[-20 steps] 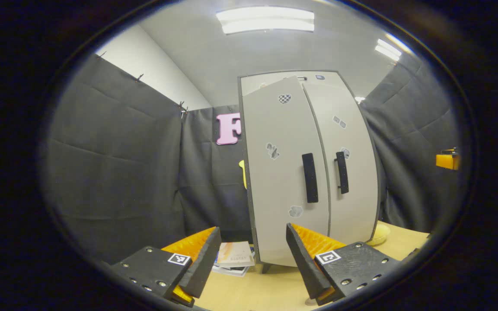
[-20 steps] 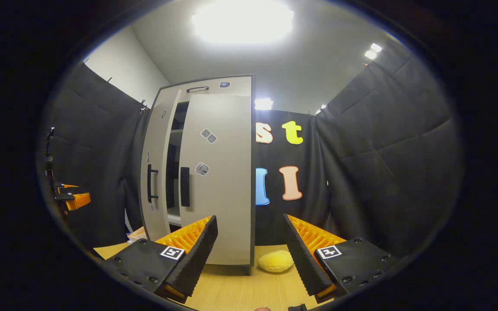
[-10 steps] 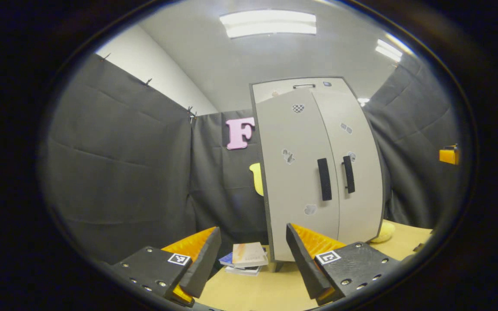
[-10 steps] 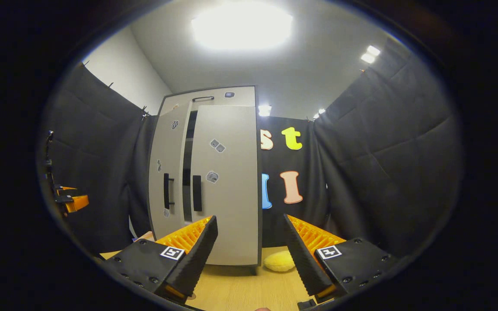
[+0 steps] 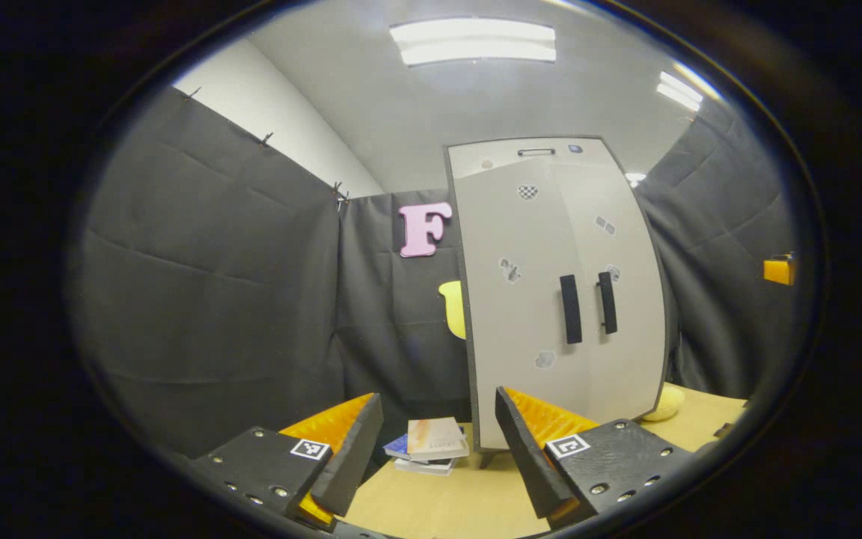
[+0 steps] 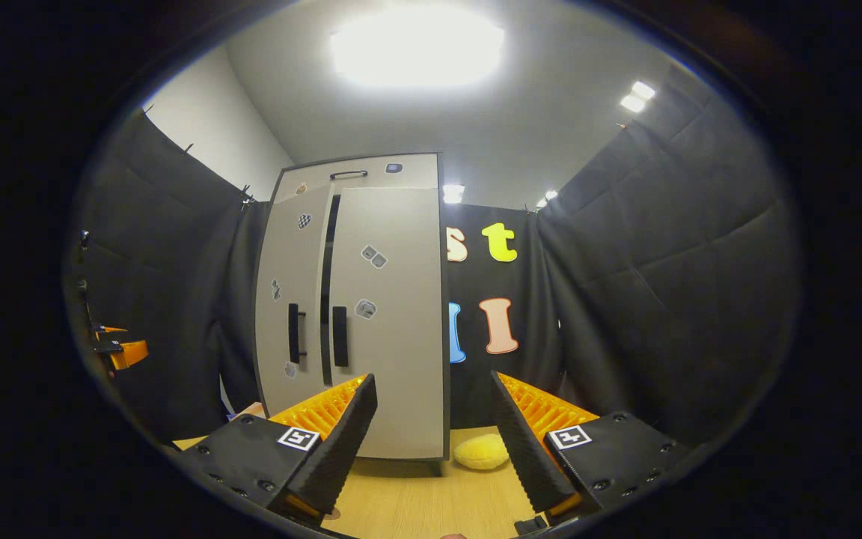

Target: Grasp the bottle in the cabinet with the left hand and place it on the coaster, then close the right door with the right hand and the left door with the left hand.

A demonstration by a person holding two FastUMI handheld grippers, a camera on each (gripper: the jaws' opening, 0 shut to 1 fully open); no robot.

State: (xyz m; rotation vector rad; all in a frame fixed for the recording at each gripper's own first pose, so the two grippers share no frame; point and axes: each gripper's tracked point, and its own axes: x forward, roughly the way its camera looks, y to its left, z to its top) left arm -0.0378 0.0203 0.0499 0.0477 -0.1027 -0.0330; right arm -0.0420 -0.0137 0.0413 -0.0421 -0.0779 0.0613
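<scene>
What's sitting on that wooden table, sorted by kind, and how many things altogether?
Cabinet: 1
Stack of books: 1
Yellow squishy lump: 1
Total: 3, all resting on the table.

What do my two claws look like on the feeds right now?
Left claw: two wedge-shaped fingers on dark blocks with silver screws, each block bearing a small square black-and-white marker. Right claw: the same build, with ribbed inner faces.
</scene>
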